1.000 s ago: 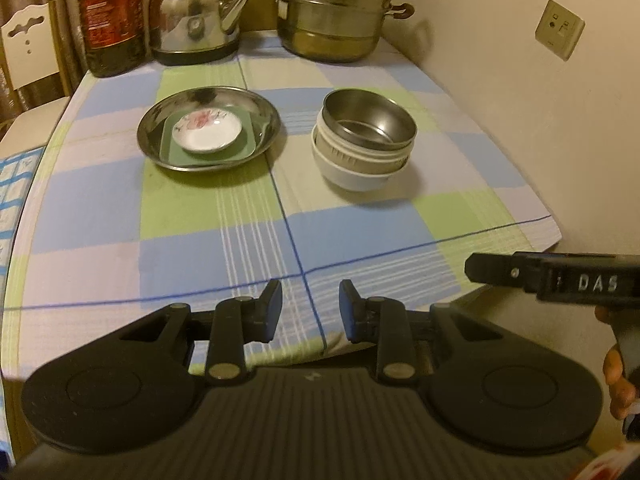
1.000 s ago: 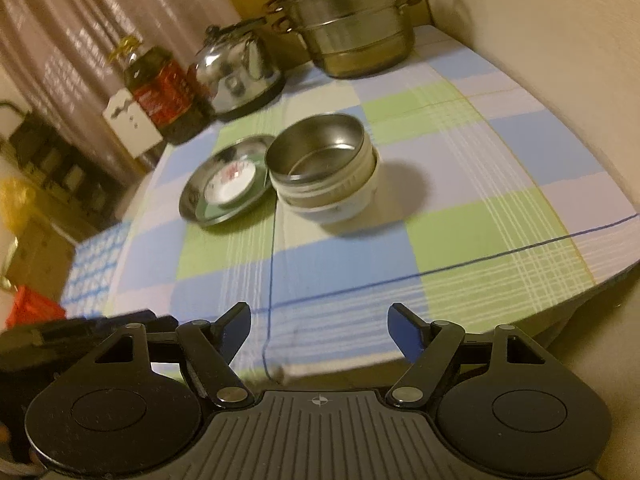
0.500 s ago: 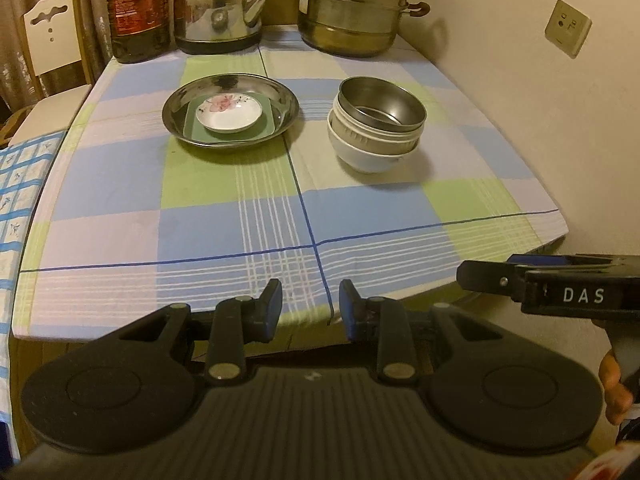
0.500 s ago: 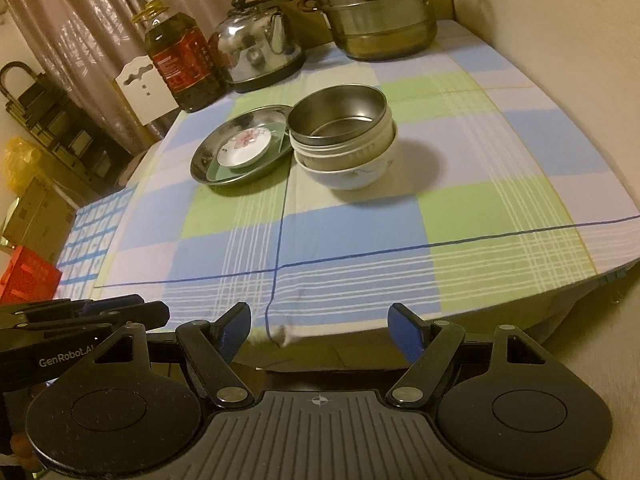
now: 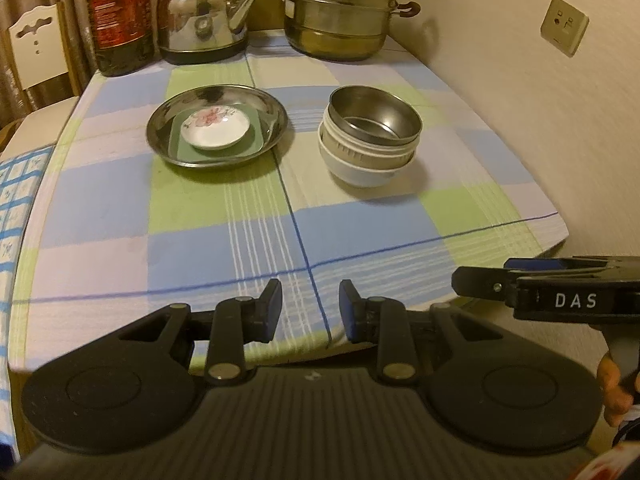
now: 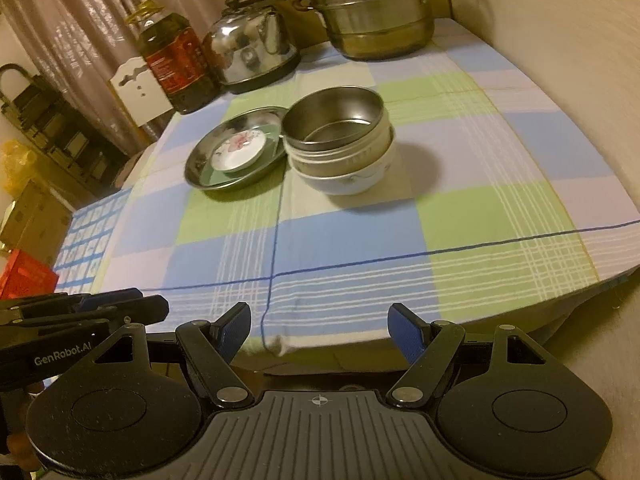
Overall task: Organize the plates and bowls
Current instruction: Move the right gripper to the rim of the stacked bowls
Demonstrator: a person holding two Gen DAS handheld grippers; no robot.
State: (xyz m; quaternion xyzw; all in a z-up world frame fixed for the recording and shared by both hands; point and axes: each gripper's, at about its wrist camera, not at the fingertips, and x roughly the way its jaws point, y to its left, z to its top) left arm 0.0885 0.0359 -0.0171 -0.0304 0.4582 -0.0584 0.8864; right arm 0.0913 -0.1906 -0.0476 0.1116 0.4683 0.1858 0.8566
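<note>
Left gripper [image 5: 310, 310]: we hold it at the near edge of the bench, jaws parted by a narrow gap, nothing between the pads.
Right gripper [image 6: 320, 332]: we hold it beside the left one, jaws spread wide, empty.
Bench [image 5: 224, 248]: covered by a checked cloth; the near half carries nothing.
Bowl stack [image 5: 370, 136]: a steel bowl nested in a ribbed bowl, both in a white bowl; it stands past the middle of the bench, ahead and slightly right of the left gripper, well apart from both grippers.
Plate stack [image 5: 218, 126]: a small flowered saucer [image 5: 215, 131] on a green square plate, both in a steel dish; it stands just left of the bowls, apart from them in the left view.
Far row: oil bottle [image 5: 120, 16], kettle [image 5: 204, 12] and steamer pot [image 5: 340, 8] line the back edge.
Step in hand: we judge that plates and bowls are already sorted into their stacks, so the task looks at or near its end.
Next move: if any adjustment remains, it calls for a long reach forward over the cloth before either gripper can close on a rim.
</note>
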